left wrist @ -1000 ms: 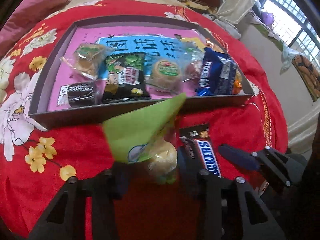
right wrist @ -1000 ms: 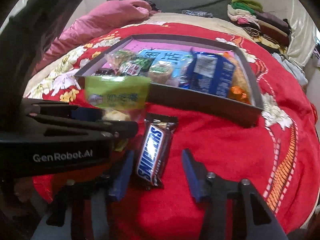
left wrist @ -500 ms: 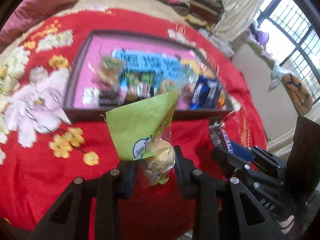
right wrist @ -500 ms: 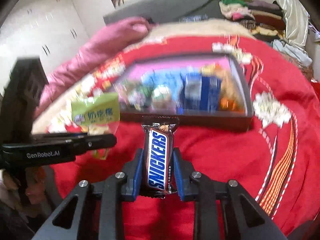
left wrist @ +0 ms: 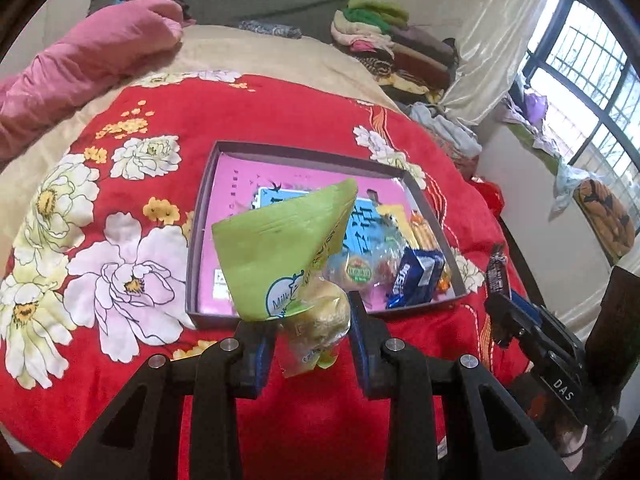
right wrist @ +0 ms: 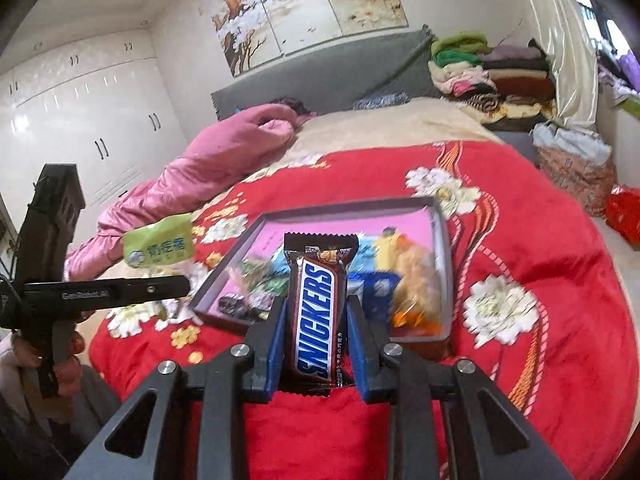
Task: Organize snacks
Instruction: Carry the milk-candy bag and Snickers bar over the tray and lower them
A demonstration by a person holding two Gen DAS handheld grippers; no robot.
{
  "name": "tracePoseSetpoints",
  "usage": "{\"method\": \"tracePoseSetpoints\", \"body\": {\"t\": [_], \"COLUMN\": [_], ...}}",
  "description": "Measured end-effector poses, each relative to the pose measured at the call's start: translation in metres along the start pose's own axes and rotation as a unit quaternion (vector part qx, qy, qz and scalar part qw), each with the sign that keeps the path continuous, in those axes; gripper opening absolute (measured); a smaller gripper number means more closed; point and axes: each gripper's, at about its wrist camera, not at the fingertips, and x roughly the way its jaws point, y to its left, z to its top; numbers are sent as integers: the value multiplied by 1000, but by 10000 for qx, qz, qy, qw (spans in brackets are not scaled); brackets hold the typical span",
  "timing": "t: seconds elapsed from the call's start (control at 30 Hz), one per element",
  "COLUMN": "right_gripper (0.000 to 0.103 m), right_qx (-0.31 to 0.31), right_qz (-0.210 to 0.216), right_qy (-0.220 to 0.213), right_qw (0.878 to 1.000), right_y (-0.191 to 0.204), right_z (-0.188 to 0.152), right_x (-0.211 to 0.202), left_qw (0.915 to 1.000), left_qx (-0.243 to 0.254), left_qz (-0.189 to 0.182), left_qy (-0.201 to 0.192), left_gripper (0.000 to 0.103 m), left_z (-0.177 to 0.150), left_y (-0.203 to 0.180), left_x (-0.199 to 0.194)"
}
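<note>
A green snack packet [left wrist: 280,248] with a yellow cake in its clear lower part hangs in the air, and my left gripper [left wrist: 312,332] is shut on it. A Snickers bar [right wrist: 316,312] stands upright between blue pads, with my right gripper [right wrist: 316,308] shut on it. Both are held above the red cover, just short of the dark box [left wrist: 200,240] with the pink lining. In the right wrist view the left gripper [right wrist: 176,284] and its green packet [right wrist: 158,246] show at the left. In the left wrist view the right gripper [left wrist: 500,316] shows at the right.
The box holds several snacks near its front: a blue Oreo pack [left wrist: 416,276], a round wrapped pastry [left wrist: 358,272] and an orange bag [right wrist: 416,288]. It lies on a red flowered bedcover [left wrist: 120,280]. A pink quilt [left wrist: 80,60] and stacked clothes [left wrist: 384,40] lie behind.
The right gripper has shut on the Snickers bar, which lay on the cover, and lifted it. The left gripper has tightened on the green packet and risen too. The box now looks farther off.
</note>
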Motion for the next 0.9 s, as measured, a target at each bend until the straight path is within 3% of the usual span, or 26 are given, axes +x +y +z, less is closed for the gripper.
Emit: {"method": "tracePoseSetpoints", "body": {"t": [0.33,0.7,0.9], "right_gripper": [29,29,29], "right_qx": [181,255,45], "right_qz": [-367,-760,-758], "right_qy": [-81,340,554], "right_qw": [9991,9962,9956], "right_y": [-31,-56,-47], "right_z": [11,10,5], "right_x": [9,50,76], "left_qw": [9998,9984,9975], "left_qx": [-93,-125,-21], "left_qz": [191,516,669], "left_qy": [-35,202,208], "left_gripper": [34,34,34], "left_z": [12,11,9], "left_y": [9,29,32], "left_x": [15,65,76]}}
